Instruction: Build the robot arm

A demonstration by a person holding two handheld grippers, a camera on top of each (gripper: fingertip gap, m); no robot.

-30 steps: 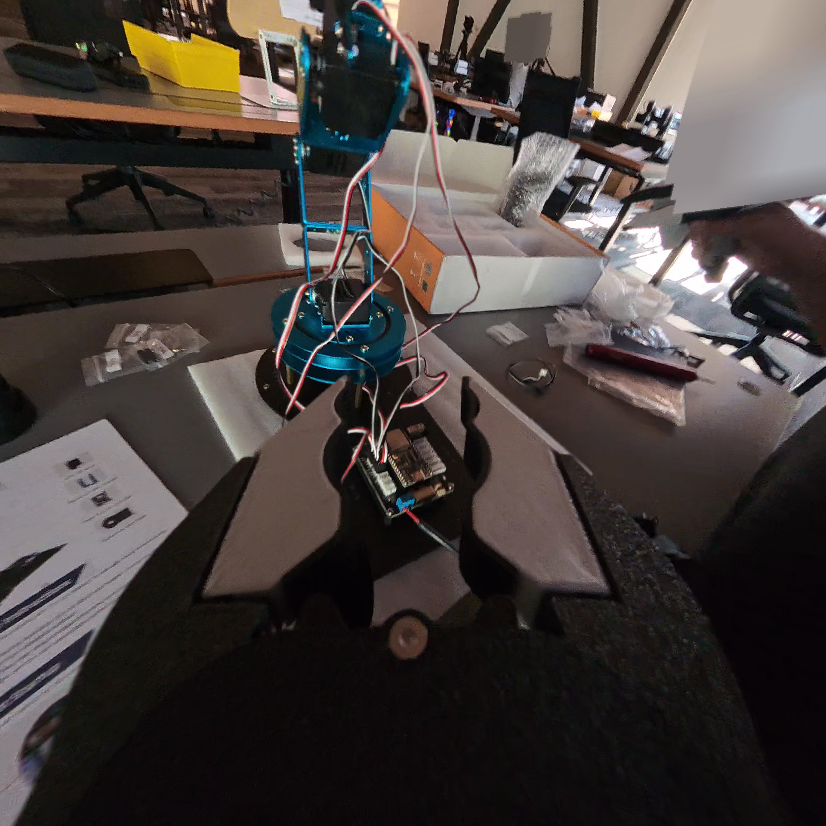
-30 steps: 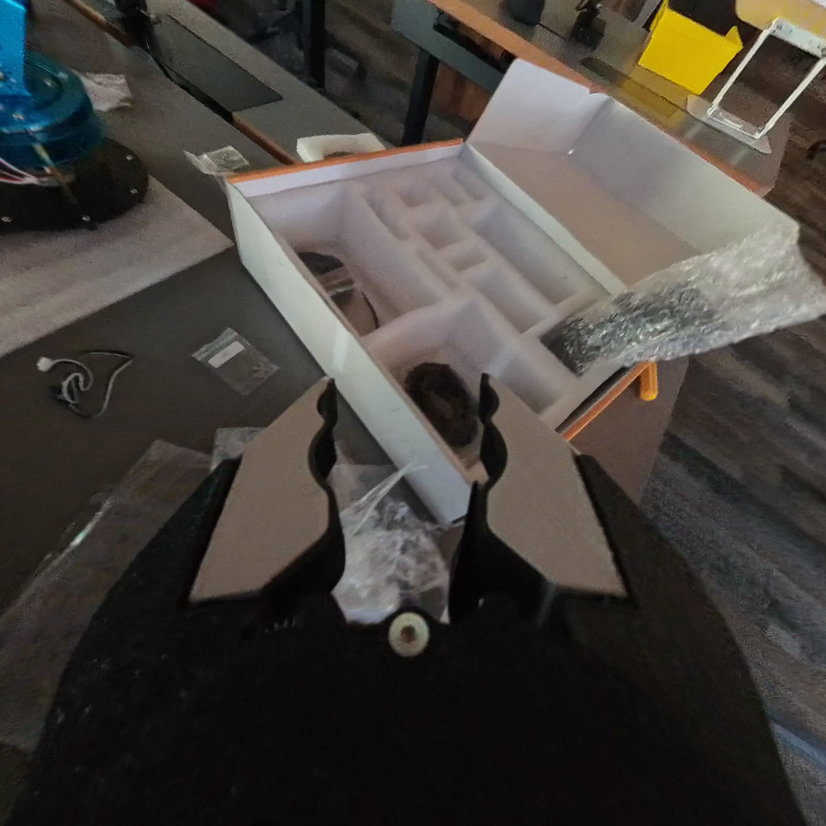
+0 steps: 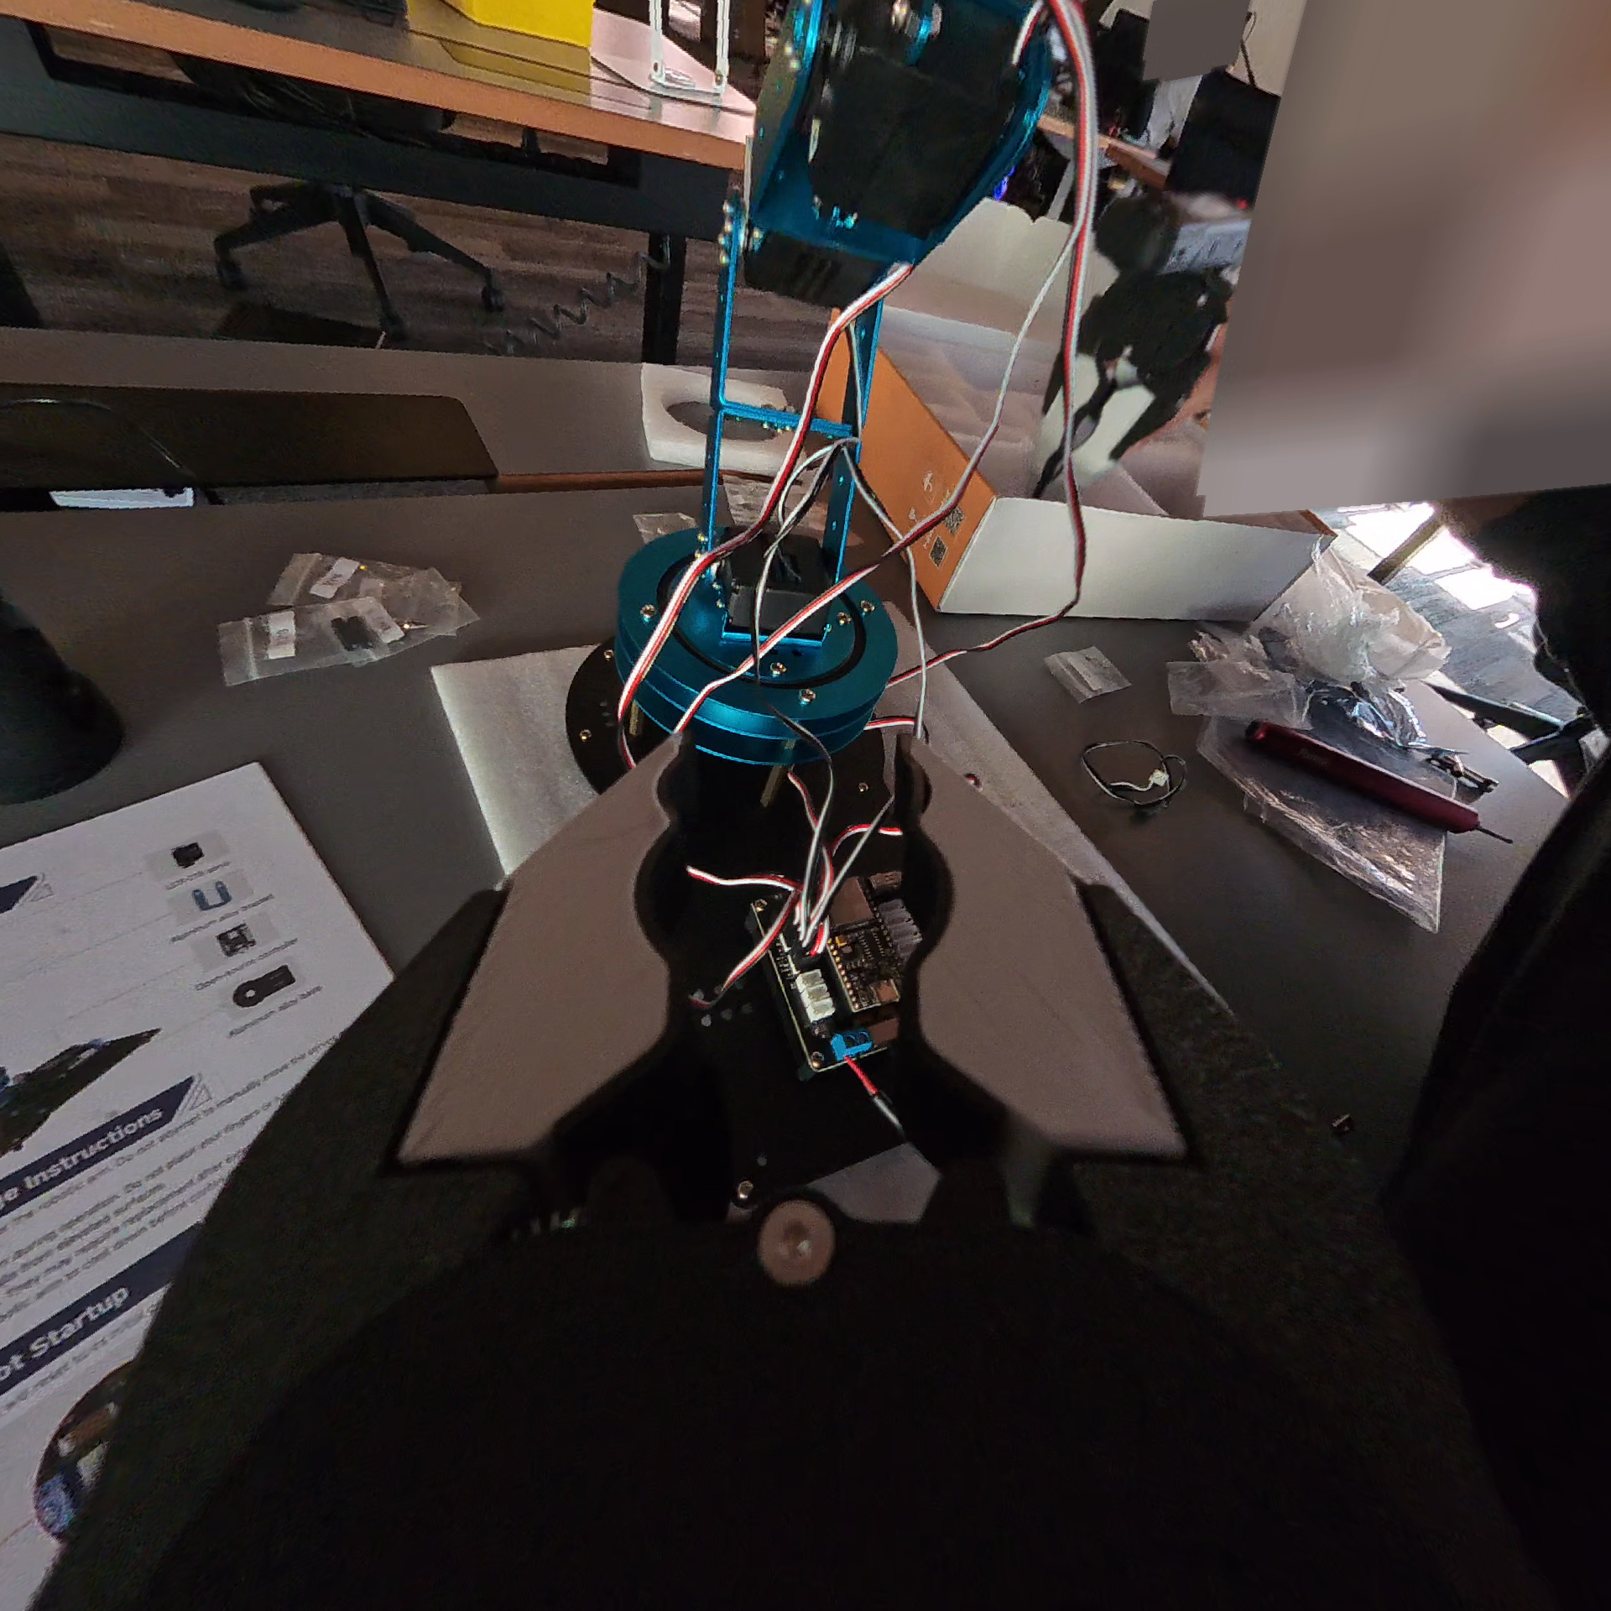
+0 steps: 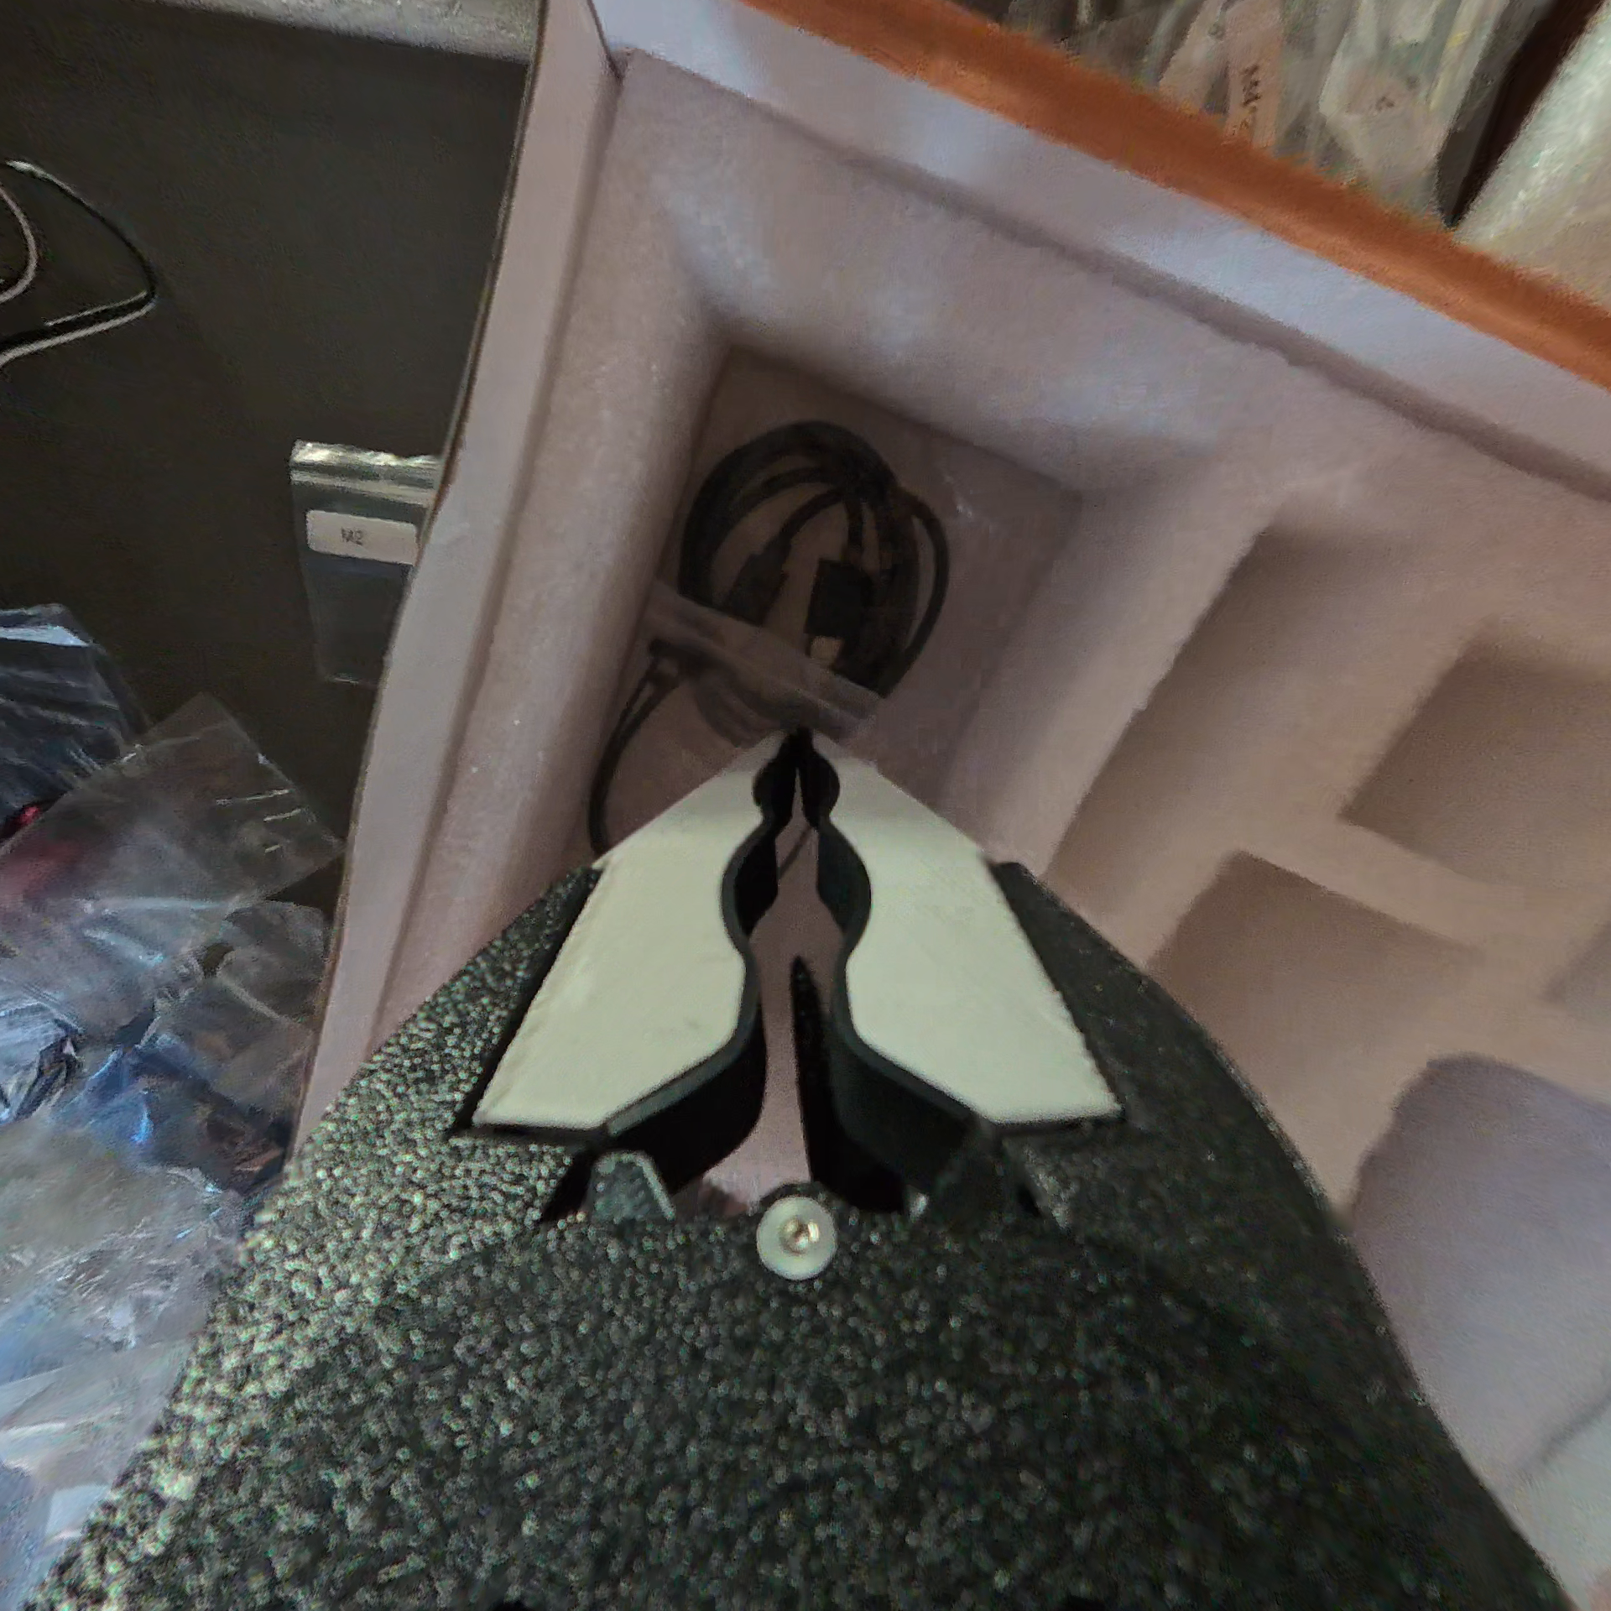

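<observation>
In the left wrist view my left gripper [image 3: 789, 750] is open and empty. Its fingers straddle a small circuit board [image 3: 850, 968] on the black base plate of a blue robot arm kit [image 3: 754, 662]. Red, white and black wires [image 3: 1077, 366] hang from the arm's upper joint down to the board. In the right wrist view my right gripper [image 4: 798, 741] is down inside a foam compartment of a white box [image 4: 488, 610]. Its jaws are shut at the near edge of a coiled black cable bundle [image 4: 819, 523], and a strand runs between the fingers.
On the grey table lie a printed instruction sheet [image 3: 131, 1002], small parts bags [image 3: 340, 619], a white foam sheet [image 3: 514, 741], a small wire loop [image 3: 1133, 776], a red screwdriver [image 3: 1360, 776] and crumpled plastic bags [image 3: 1334, 645]. The box's orange-sided wall [image 3: 924, 453] stands behind the arm. More bags [image 4: 131, 915] lie left of the box. One gripper's finger ends stand about 45 cm off the other's.
My right gripper has moved forward and down into the box compartment and shut at the cable bundle. My left gripper has come slightly closer to the blue arm and stays open.
</observation>
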